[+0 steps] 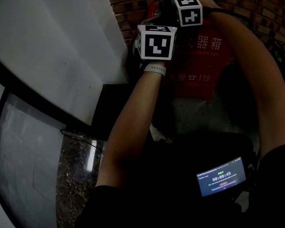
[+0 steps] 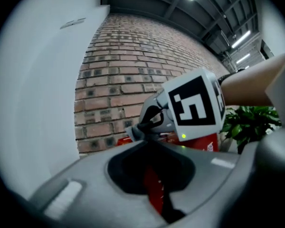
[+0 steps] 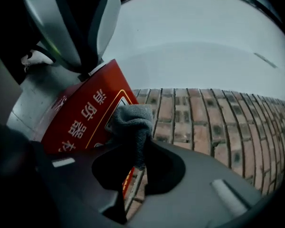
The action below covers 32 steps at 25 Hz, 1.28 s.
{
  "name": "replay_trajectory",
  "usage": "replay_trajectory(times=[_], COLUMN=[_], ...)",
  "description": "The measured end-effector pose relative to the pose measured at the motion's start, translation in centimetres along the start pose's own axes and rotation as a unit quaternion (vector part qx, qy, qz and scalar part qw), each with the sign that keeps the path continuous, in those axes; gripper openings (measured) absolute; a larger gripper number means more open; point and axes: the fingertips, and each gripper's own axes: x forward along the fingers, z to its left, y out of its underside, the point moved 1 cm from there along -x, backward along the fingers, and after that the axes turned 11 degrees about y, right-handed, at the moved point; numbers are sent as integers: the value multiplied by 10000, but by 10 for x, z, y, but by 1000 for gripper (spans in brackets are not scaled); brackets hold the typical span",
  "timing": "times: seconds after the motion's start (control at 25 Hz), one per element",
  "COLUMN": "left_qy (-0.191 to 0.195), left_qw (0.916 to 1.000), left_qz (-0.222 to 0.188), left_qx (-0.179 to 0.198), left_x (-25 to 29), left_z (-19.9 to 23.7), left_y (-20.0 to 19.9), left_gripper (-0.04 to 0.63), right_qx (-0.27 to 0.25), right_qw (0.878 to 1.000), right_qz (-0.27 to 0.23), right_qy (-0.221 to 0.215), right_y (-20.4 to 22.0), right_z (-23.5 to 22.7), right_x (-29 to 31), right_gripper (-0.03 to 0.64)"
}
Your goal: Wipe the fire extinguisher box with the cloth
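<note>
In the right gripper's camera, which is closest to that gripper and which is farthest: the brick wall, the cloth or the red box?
1. The cloth: pinched in the jaws of the right gripper, in the middle.
2. The red box: just behind the cloth, on the left.
3. The brick wall: beyond both, on the right.

Fire ext. box (image 1: 199,65): red, white lettering incl. "119", stands against brick wall, front face outward. Cloth (image 3: 132,122): grey, bunched into a wad, pinched in right gripper (image 3: 137,158), wad against box front nr yellow-bordered panel at one corner.
</note>
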Motion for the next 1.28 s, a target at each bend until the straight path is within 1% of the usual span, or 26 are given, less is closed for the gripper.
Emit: replay_trajectory(times=[0.2, 0.32, 0.44, 0.52, 0.72, 0.92, 1.08, 1.28], left_qy=[-175, -239, -114, 8, 129, 462, 697, 895], left_qw=[9998, 9997, 9997, 9995, 9993, 9980, 9970, 9956], left_qz=[-81, -90, -54, -60, -149, -286, -220, -184], left_qx=[0, -42, -209, -300, -320, -323, -272, -200], left_x=[-7, -8, -6, -3, 5, 34, 55, 76], left_z=[16, 24, 22, 14, -7, -56, -96, -137], left_y=[-1, -1, 2, 2, -6, -21, -25, -33], left_gripper=[3, 3, 3, 3, 3, 3, 3, 3], right_qx=[-54, -119, -14, 81, 57, 273, 445, 672], right_qw=[9997, 9993, 9987, 9984, 9981, 9971, 9956, 9928], right_qz=[-208, -278, -229, -127, 85, 373, 571, 808], right_qy=[-70, -239, -446, -540, -610, -598, -591, -571], right_y=[-25, -35, -34, -27, 2, 56, 100, 150], right_z=[-1, 7, 17, 18, 22, 33, 45, 57], right_x=[13, 17, 19, 16, -1, -30, -54, -82], right_gripper=[43, 43, 41, 41, 41, 41, 41, 40])
